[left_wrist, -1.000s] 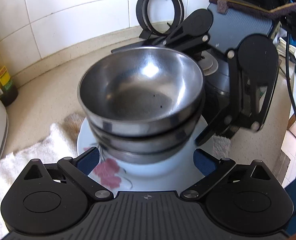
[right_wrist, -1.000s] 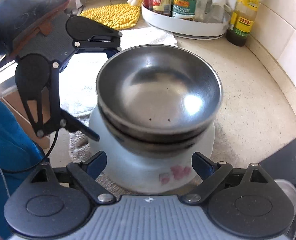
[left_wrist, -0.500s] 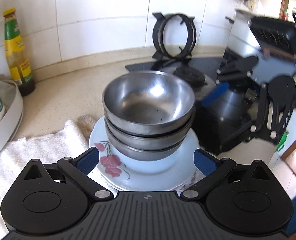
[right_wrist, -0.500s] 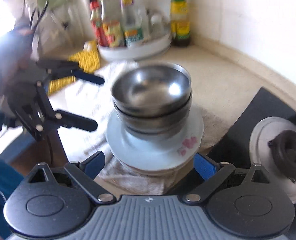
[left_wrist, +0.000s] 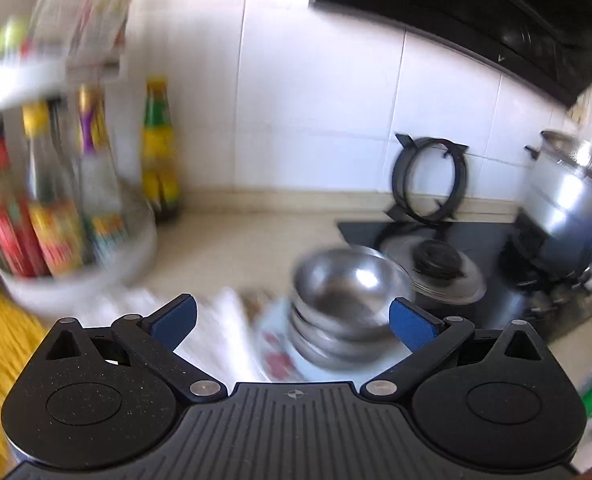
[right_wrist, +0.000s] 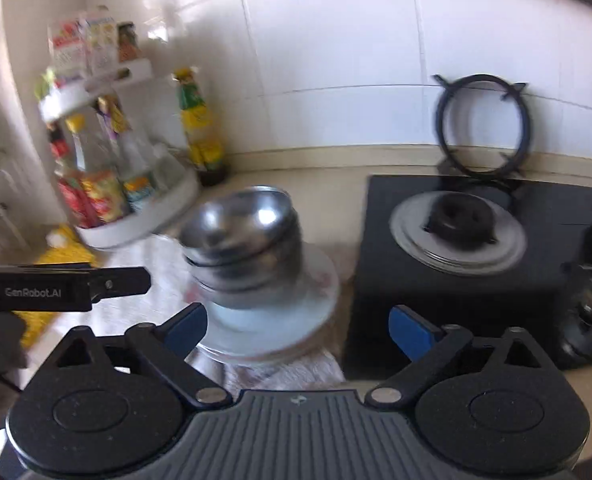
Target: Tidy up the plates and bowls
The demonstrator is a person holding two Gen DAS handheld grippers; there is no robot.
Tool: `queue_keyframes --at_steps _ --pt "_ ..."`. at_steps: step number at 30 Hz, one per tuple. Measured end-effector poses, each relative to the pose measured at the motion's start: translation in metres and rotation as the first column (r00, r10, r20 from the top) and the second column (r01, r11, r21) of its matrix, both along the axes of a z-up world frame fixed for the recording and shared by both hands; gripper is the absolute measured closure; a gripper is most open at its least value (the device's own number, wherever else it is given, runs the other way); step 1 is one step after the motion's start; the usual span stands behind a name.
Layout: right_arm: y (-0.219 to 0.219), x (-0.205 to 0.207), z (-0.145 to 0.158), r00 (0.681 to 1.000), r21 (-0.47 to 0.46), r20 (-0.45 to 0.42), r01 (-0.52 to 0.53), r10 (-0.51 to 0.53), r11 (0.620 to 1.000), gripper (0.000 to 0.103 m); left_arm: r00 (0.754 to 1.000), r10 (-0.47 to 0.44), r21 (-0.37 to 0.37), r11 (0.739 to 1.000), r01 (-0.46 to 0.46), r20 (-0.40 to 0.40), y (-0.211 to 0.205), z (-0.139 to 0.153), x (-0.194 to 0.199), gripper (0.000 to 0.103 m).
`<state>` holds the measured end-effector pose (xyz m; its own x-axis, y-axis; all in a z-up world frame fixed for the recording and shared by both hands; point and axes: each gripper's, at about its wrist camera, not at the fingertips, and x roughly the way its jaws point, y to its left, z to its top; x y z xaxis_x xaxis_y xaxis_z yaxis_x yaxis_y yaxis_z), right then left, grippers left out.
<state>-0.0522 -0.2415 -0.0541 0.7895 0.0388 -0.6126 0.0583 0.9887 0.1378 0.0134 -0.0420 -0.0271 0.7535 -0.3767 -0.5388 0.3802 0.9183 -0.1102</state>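
Home kitchen. Black gas hob (right_wrist: 475,248) on a beige counter, white tiled wall (right_wrist: 335,40) behind it. Condiment rack (right_wrist: 108,168) left of the hob, steel pot (left_wrist: 567,200) at its right.

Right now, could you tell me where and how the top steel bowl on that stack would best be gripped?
Probably by its rim: the top steel bowl sits nested in the bowls below on the plate, so only its thin upper edge stands clear. Come from above, one jaw inside and one outside, on the near side facing the right gripper, whose jaws are open. Motion blur hides finer detail.
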Motion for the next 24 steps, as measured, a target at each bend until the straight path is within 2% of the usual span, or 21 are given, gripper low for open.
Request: queue_keyframes --at_steps 1,3,6,9,13,16,24 --pt "0.006 -0.001 -0.004 0.999 -0.033 -0.002 0.040 -0.040 0.999 0.004 0.999 0.009 -0.012 1.000 -0.010 -0.042 -0.002 -0.007 0.001 0.000" --pt "0.012 -0.003 -0.005 0.993 -0.078 -0.014 0.112 -0.113 0.991 0.003 0.992 0.058 0.021 0.998 -0.056 -0.109 -0.010 -0.021 0.003 0.000" --pt "0.013 -0.005 -0.003 0.982 -0.084 -0.029 0.184 -0.187 0.979 0.003 0.982 0.129 0.069 0.990 -0.120 -0.136 -0.014 -0.035 -0.001 0.000" --pt "0.015 -0.002 0.003 0.965 -0.107 -0.058 0.250 -0.257 0.962 0.003 0.971 0.176 0.075 0.983 -0.166 -0.161 -0.011 -0.041 -0.005 0.000" --pt "0.022 0.003 0.001 0.959 -0.122 -0.087 0.259 -0.271 0.958 0.003 0.960 0.223 0.115 0.972 -0.205 -0.172 -0.013 -0.047 -0.008 0.000" --pt "0.030 0.004 0.002 0.957 -0.155 -0.088 0.259 -0.275 0.953 0.003 0.956 0.231 0.105 0.971 -0.214 -0.179 -0.012 -0.046 -0.011 0.000" --pt "0.033 0.006 0.001 0.957 -0.143 -0.112 0.252 -0.268 0.957 0.003 0.950 0.253 0.118 0.965 -0.234 -0.181 -0.013 -0.046 -0.013 0.000"
